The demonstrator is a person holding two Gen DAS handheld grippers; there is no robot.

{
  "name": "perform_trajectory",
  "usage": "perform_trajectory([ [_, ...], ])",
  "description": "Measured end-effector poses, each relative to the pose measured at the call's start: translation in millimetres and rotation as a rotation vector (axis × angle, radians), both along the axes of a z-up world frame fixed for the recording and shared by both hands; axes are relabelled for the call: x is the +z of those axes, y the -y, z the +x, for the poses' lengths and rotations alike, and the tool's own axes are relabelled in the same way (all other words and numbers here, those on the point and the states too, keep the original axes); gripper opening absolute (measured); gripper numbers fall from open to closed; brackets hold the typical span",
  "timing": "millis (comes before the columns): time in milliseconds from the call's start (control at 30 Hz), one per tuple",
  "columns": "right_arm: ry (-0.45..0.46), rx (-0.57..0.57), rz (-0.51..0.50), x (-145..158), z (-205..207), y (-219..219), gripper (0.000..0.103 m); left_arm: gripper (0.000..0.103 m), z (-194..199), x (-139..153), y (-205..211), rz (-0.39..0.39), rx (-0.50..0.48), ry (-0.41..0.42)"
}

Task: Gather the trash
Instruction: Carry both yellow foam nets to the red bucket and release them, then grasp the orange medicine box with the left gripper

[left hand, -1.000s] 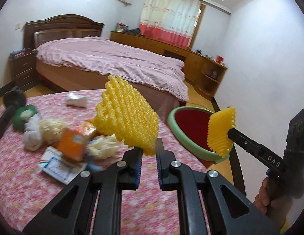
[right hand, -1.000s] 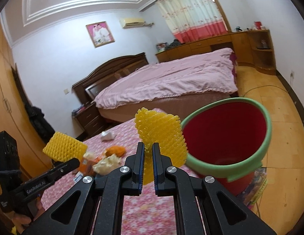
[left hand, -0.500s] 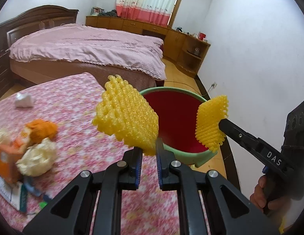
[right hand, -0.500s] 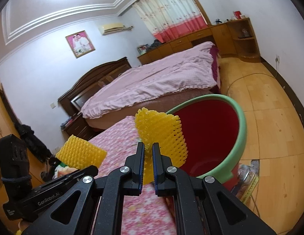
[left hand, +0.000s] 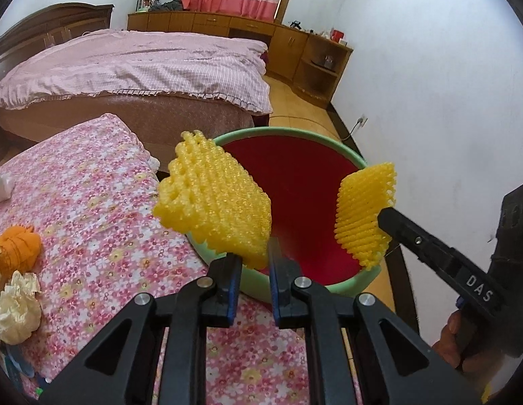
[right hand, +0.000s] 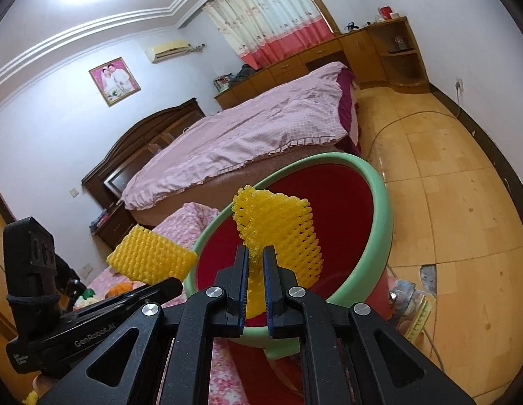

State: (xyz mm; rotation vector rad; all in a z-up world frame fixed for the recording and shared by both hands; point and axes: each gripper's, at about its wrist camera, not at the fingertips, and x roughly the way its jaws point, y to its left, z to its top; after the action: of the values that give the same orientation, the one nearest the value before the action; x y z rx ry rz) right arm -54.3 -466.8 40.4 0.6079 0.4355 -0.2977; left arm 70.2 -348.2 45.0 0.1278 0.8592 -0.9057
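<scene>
1. Bedroom: a bed with a pink cover (left hand: pixel 136 64) lies beyond both grippers, and a table under a pink floral cloth (left hand: pixel 92 202) sits below the left gripper (left hand: pixel 253 270).
2. Only the left wrist view shows the trash on the cloth: an orange lump (left hand: pixel 18 249) and a crumpled cream wad (left hand: pixel 15 307), both far left of the left gripper.
3. Only the right wrist view shows the framed wall photo (right hand: pixel 114 81) and the air conditioner (right hand: pixel 167 50).
4. Left gripper: clamped on a yellow foam net (left hand: pixel 214 206), at the near rim of the red bin with the green rim (left hand: pixel 295 131).
5. Right gripper (right hand: pixel 254 283): jaws just starting to part, a second yellow foam net (right hand: pixel 278 229) still pinched between them, over the bin's mouth.
</scene>
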Motion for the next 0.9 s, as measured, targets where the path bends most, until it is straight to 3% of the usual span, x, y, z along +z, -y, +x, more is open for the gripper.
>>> perform_trajectory([
  [267,-0.014,-0.007,0.021,-5,3,7,0.013,0.040,-2,1,6,0.024,-0.007,0.035],
  [367,-0.014,-0.015,0.027,-4,2,7,0.017,0.041,-2,2,6,0.027,-0.008,0.048],
  [433,-0.013,-0.027,0.034,-4,0,8,0.031,0.041,-2,3,6,0.030,-0.004,0.055],
  [900,0.010,-0.022,0.029,9,-13,-6,0.031,0.041,-14,19,-31,0.000,0.059,0.042],
])
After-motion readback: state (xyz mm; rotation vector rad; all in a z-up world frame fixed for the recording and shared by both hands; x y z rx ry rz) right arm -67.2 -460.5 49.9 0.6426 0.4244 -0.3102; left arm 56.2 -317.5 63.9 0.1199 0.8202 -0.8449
